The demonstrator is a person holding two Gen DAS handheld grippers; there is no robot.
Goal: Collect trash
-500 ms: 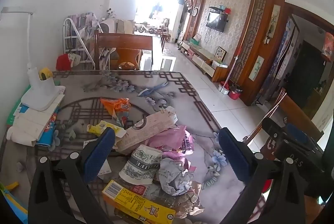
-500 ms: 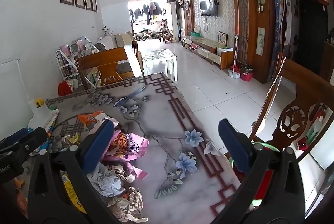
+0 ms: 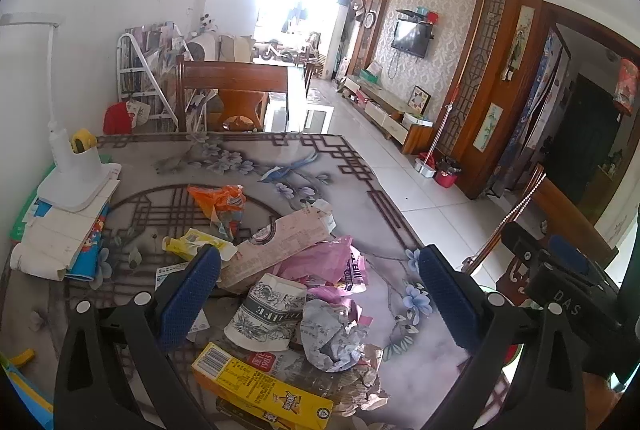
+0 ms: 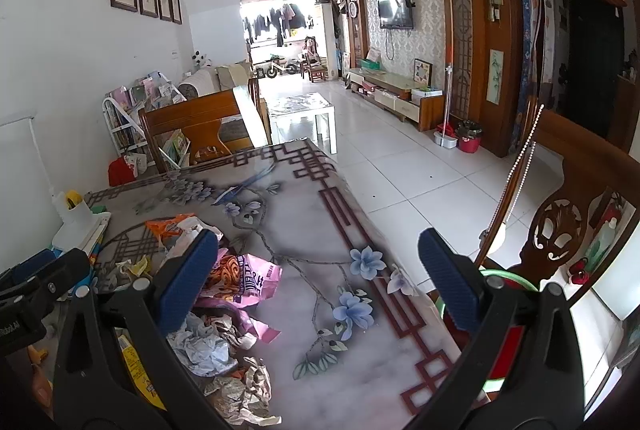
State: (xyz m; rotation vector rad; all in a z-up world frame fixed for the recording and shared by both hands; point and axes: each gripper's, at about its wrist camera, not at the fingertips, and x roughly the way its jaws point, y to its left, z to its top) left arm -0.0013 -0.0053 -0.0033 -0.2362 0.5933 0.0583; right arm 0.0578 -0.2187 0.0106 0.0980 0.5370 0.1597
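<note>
A heap of trash lies on the flower-patterned table: a paper cup on its side, crumpled paper, a pink wrapper, a long carton, an orange wrapper, a yellow box. My left gripper is open and empty, hovering over the heap. My right gripper is open and empty above the table, with the pink wrapper and crumpled paper by its left finger. The left gripper shows at the right wrist view's left edge.
A white lamp base stands on stacked books at the table's left. A wooden chair is at the far end, another carved chair at the right. A green-rimmed bin sits below the table's right edge.
</note>
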